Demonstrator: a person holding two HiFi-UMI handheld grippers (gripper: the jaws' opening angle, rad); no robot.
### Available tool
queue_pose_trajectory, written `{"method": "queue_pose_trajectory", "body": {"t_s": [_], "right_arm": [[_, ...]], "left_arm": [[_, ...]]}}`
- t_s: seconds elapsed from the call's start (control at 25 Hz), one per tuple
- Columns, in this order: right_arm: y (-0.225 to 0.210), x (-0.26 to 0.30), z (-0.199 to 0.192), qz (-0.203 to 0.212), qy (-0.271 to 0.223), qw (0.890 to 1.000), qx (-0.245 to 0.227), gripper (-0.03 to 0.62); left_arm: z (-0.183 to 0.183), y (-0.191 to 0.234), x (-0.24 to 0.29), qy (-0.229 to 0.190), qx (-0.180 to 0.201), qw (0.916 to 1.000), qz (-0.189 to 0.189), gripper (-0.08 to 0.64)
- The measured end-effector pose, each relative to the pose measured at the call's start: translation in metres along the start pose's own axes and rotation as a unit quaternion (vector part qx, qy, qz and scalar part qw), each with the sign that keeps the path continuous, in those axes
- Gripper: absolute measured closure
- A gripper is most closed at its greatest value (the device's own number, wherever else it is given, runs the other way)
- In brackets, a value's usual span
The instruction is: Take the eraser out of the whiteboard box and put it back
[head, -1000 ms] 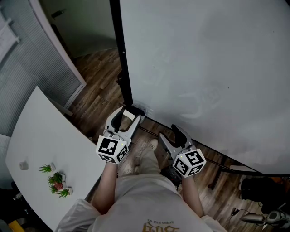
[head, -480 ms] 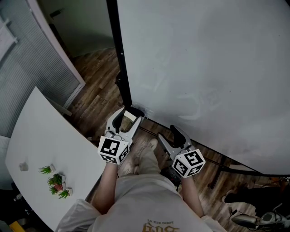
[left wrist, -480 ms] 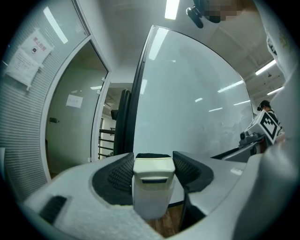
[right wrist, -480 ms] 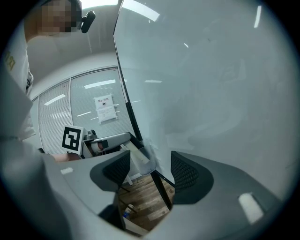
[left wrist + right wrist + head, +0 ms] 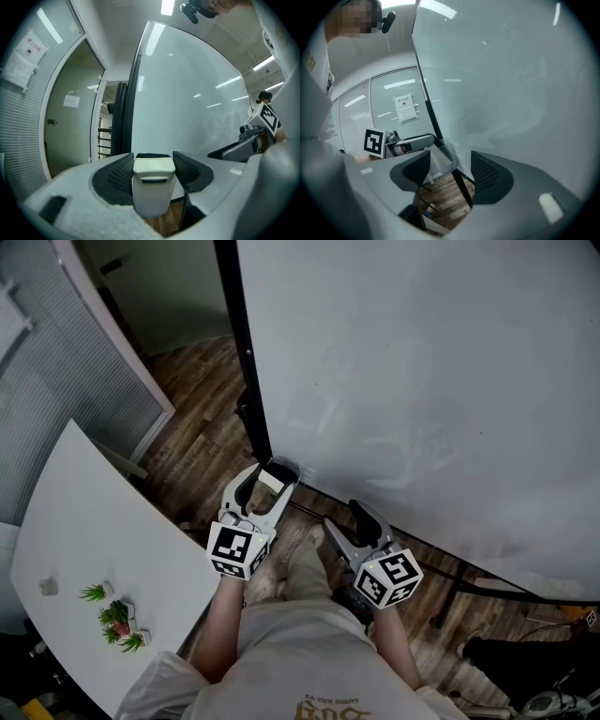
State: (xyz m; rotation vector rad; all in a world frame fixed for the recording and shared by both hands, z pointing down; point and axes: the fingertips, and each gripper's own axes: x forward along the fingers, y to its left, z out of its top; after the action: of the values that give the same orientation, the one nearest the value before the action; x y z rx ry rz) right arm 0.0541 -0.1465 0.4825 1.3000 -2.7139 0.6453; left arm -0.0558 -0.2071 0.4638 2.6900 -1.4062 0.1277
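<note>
My left gripper [image 5: 269, 476] is shut on the eraser [image 5: 270, 481], a cream block with a dark felt face. In the left gripper view the eraser [image 5: 152, 180] stands upright between the ribbed pads [image 5: 121, 174]. It is held at the whiteboard's [image 5: 422, 381] lower left corner, right by the clear whiteboard box [image 5: 286, 468]. The right gripper view shows that box [image 5: 444, 160] fixed to the board's edge, with the left gripper [image 5: 412, 142] just beside it. My right gripper [image 5: 345, 519] hangs open and empty a little right of the left one, close to the board; its jaws [image 5: 450, 169] frame only floor.
A black stand post [image 5: 246, 371] runs up the whiteboard's left edge. A white table [image 5: 84, 540] with small potted plants [image 5: 114, 612] lies at the left, and a partition with blinds [image 5: 56, 352] behind it. Wood floor [image 5: 202, 427] lies below. A dark figure [image 5: 506, 662] is at the lower right.
Both grippers have stayed almost where they were, the left still holding the eraser. The dark figure at the lower right has shifted left.
</note>
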Motion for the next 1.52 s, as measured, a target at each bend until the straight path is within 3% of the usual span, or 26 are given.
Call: {"method": "queue_pose_trajectory", "body": {"t_s": [0.72, 1.52], "right_arm": [[-0.006, 0.006, -0.001, -0.005, 0.006, 1.0, 0.005, 0.321], [-0.003, 0.001, 0.006, -0.01, -0.009, 1.0, 0.0, 0.321]], "left_arm": [[-0.009, -0.001, 0.007, 0.012, 0.014, 0.9998, -0.011, 0.302], [-0.012, -0.001, 0.005, 0.011, -0.007, 0.9998, -0.014, 0.302]]}}
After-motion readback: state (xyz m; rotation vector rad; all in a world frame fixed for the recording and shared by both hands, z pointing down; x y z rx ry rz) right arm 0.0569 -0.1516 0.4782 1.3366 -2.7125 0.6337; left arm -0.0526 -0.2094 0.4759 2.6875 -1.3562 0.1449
